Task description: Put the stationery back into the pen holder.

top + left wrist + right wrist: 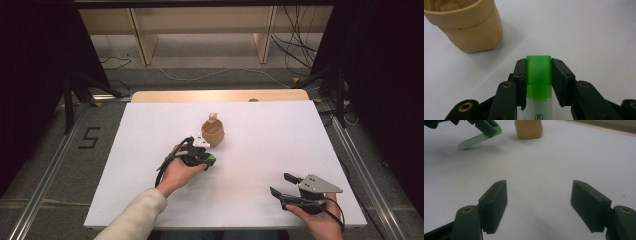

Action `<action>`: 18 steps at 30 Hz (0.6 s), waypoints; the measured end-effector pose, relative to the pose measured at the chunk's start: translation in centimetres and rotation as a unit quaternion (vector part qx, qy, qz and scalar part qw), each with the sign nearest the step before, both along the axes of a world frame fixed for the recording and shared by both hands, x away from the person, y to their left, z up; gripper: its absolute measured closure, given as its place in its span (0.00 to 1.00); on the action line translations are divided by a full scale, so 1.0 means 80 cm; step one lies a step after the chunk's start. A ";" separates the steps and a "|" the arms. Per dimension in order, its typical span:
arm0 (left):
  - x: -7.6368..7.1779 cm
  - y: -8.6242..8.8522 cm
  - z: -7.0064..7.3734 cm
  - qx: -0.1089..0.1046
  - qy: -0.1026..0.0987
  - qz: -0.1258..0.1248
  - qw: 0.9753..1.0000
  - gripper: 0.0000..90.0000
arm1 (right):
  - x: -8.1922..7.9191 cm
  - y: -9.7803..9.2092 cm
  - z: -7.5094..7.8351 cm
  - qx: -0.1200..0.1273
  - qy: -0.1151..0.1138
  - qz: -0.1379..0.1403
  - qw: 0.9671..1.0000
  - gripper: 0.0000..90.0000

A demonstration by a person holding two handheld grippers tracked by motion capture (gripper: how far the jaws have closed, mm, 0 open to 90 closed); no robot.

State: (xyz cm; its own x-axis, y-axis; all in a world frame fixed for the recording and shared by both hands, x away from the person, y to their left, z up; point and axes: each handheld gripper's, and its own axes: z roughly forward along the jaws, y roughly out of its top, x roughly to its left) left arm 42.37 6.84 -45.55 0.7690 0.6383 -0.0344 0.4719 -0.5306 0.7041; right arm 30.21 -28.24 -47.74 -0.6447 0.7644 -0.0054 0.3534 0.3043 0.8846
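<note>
Near the tan cup [213, 133], left gripper [539, 72] clamps a green-capped marker [539, 75] — right gripper [539, 202] gapes over bare table [260, 150].

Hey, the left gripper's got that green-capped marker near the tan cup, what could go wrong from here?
1. The left gripper clamps the marker on its green cap; the cap might pull off, or the white barrel swing.
2. The tan cup stands close ahead and already holds something; a nudge could tip it.
3. The right gripper sits open, far off, too distant to steady the cup.
</note>
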 end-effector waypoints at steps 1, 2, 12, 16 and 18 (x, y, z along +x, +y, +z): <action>0.000 0.001 0.001 0.000 -0.002 0.000 1.000 0.75 | 0.000 0.000 0.000 0.000 0.000 0.000 1.000 0.34; 0.000 0.001 0.002 -0.002 -0.002 0.000 1.000 0.74 | 0.000 0.000 0.000 0.000 0.000 0.000 1.000 0.34; -0.001 0.002 0.009 -0.017 -0.020 0.006 1.000 0.75 | 0.000 0.000 0.000 0.001 0.000 0.001 1.000 0.34; -0.002 0.003 0.012 -0.025 -0.029 0.008 0.999 0.75 | 0.000 0.000 0.000 0.001 0.000 0.001 1.000 0.34; -0.002 0.003 0.013 -0.027 -0.034 0.010 0.999 0.75 | 0.000 0.001 0.000 0.001 0.001 0.000 1.000 0.34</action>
